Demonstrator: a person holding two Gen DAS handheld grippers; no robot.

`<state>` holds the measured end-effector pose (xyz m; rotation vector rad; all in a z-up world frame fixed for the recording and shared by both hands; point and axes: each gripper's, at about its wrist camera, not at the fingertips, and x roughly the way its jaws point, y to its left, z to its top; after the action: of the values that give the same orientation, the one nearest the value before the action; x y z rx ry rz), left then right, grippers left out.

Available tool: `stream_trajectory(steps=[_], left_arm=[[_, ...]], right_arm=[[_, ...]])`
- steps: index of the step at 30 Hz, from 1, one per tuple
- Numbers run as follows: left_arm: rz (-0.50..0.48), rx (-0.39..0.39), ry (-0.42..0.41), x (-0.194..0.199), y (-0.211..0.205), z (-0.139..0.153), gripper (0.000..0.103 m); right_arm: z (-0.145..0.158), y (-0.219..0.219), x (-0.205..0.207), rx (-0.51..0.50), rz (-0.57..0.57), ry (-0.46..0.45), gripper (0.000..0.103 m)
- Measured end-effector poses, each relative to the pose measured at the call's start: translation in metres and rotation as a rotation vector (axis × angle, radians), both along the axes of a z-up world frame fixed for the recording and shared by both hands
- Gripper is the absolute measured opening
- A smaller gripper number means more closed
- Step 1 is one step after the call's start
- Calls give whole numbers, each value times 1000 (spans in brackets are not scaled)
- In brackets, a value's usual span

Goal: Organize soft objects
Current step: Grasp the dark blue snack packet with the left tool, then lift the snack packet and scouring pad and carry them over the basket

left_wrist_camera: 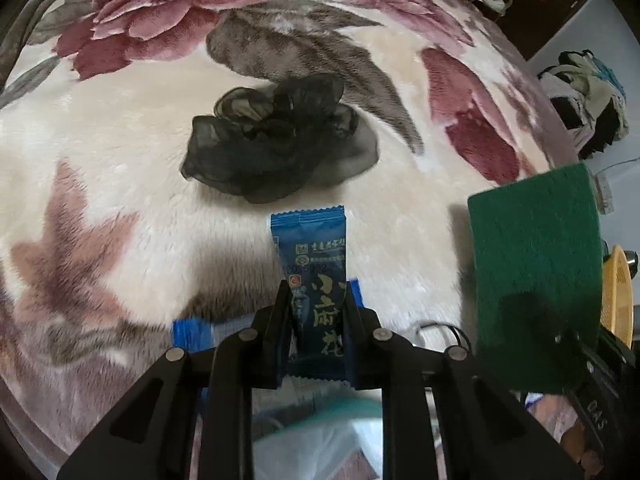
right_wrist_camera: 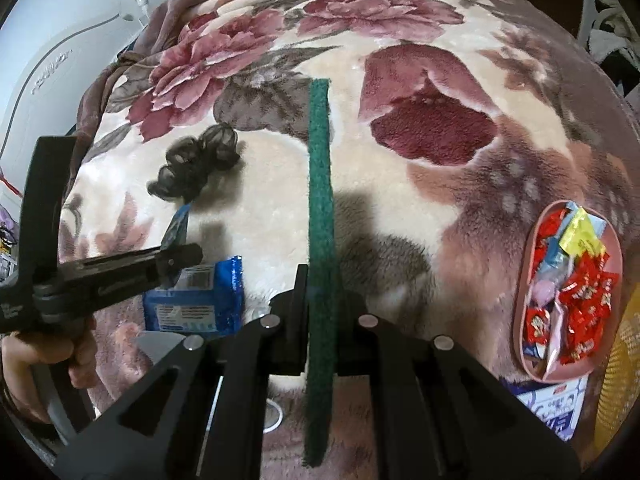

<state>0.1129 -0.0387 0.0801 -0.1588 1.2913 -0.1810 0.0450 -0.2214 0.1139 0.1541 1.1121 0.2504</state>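
Note:
My left gripper (left_wrist_camera: 316, 292) is shut on a dark blue snack packet (left_wrist_camera: 310, 248) and holds it upright above the floral blanket (left_wrist_camera: 120, 152). A black sheer scrunchie (left_wrist_camera: 268, 144) lies on the blanket just beyond the packet. My right gripper (right_wrist_camera: 322, 280) is shut on a green scouring pad (right_wrist_camera: 320, 184), seen edge-on in the right wrist view and as a flat green sheet in the left wrist view (left_wrist_camera: 536, 264). In the right wrist view the left gripper (right_wrist_camera: 176, 248) with its packet (right_wrist_camera: 178, 228) is at the left, near the scrunchie (right_wrist_camera: 196, 160).
A pink oval tray (right_wrist_camera: 528, 292) full of wrapped candies sits on the blanket at the right. A blue tissue pack (right_wrist_camera: 200, 300) lies at the lower left. A yellow basket (left_wrist_camera: 618, 292) is at the bed's right edge. Clothes are piled beyond the bed.

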Motion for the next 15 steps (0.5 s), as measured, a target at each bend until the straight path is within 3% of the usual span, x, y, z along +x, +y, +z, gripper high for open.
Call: stream_trajectory(steps=[15], left_arm=[[-37, 35, -48, -59, 0, 39, 21]], right_arm=[[34, 3, -53, 2, -17, -35, 8]])
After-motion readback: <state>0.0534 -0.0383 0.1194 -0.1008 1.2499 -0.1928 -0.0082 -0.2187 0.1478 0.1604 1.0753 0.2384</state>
